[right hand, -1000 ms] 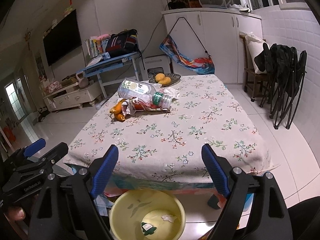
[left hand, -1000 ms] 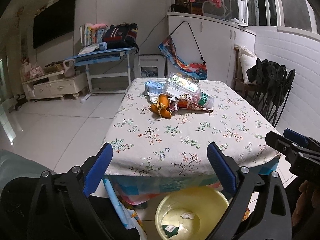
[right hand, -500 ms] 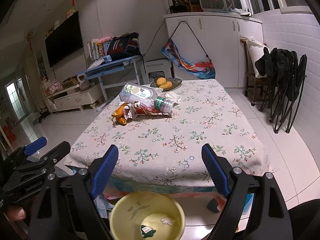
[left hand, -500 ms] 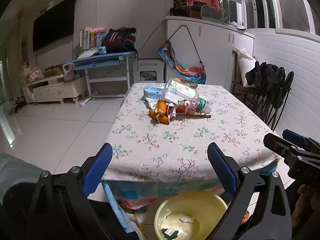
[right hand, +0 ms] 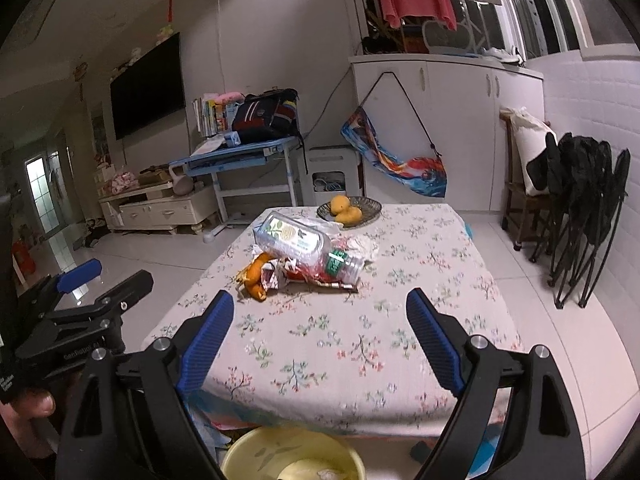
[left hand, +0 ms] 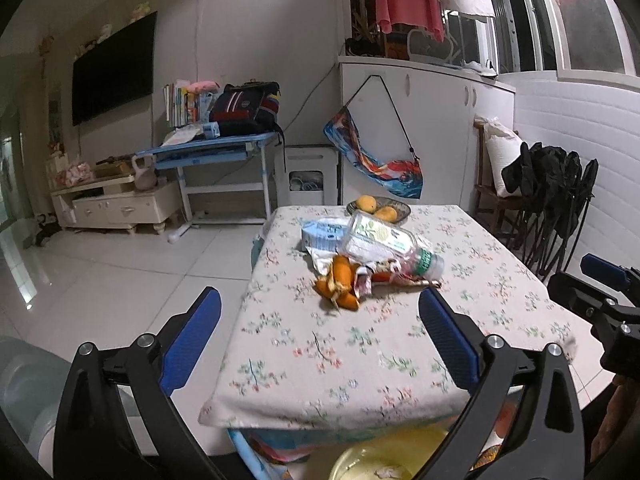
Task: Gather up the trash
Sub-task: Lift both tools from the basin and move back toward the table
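Note:
A trash pile lies mid-table on the floral cloth: a clear plastic bottle (left hand: pixel 390 246) with a green cap, orange peel (left hand: pixel 338 282), crumpled wrappers (left hand: pixel 380 274) and a blue-white pack (left hand: pixel 320 234). The bottle (right hand: pixel 304 246) and peel (right hand: pixel 254 276) also show in the right wrist view. A yellow bin (left hand: pixel 384 458) stands on the floor below the table's near edge, with scraps inside; it also shows in the right wrist view (right hand: pixel 292 454). My left gripper (left hand: pixel 320 344) and right gripper (right hand: pixel 320 338) are both open and empty, held above the near edge.
The table (left hand: pixel 344 360) carries a dish of oranges (left hand: pixel 378 206) at its far end. Folded black chairs (right hand: pixel 580 208) lean on the right wall. A blue desk (left hand: pixel 212 152) and white cabinets (left hand: pixel 420 120) stand behind. A large water jug (left hand: pixel 28 392) is at my left.
Both grippers have risen and tilted up: the table and trash pile sit lower and closer in view, and less of the yellow bin shows. Both jaws stay open.

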The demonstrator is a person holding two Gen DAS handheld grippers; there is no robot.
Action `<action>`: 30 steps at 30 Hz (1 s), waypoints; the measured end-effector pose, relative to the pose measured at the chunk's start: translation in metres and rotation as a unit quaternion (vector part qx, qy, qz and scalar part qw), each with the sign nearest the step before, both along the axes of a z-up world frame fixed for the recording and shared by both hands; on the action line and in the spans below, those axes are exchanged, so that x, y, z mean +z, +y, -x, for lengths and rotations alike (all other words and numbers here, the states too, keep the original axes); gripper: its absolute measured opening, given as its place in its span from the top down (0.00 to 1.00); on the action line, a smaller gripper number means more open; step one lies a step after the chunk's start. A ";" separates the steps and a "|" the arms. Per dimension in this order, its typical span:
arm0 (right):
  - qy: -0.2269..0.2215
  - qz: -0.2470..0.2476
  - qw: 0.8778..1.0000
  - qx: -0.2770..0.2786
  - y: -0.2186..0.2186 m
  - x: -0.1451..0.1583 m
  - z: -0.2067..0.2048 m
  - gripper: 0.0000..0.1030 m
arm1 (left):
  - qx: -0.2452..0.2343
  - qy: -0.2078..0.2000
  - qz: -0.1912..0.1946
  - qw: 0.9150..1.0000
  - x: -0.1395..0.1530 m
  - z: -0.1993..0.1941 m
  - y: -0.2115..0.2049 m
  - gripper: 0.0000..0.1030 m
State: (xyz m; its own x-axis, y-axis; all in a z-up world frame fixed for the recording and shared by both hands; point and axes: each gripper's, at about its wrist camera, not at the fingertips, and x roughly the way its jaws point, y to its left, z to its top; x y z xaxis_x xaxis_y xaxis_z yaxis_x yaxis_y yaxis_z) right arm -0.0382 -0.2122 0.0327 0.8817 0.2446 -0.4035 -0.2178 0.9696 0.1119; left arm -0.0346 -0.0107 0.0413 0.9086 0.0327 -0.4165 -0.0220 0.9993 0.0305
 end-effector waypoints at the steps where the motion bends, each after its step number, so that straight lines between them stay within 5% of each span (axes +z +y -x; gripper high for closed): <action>1: 0.000 0.001 1.000 0.001 0.000 0.001 -0.004 0.18 | 0.000 0.000 -0.001 1.000 0.001 -0.003 0.000 0.07; 12: -0.017 0.026 0.999 0.014 -0.001 0.013 -0.047 0.18 | 0.007 -0.001 -0.014 1.000 0.010 -0.054 0.005 0.07; 18: 0.021 -0.004 0.999 0.027 0.003 -0.008 -0.059 0.18 | 0.043 0.047 0.026 0.998 -0.009 -0.076 0.025 0.07; 30: 0.059 -0.004 0.997 0.058 0.023 -0.017 -0.078 0.18 | 0.051 0.083 0.032 0.995 -0.025 -0.086 0.031 0.07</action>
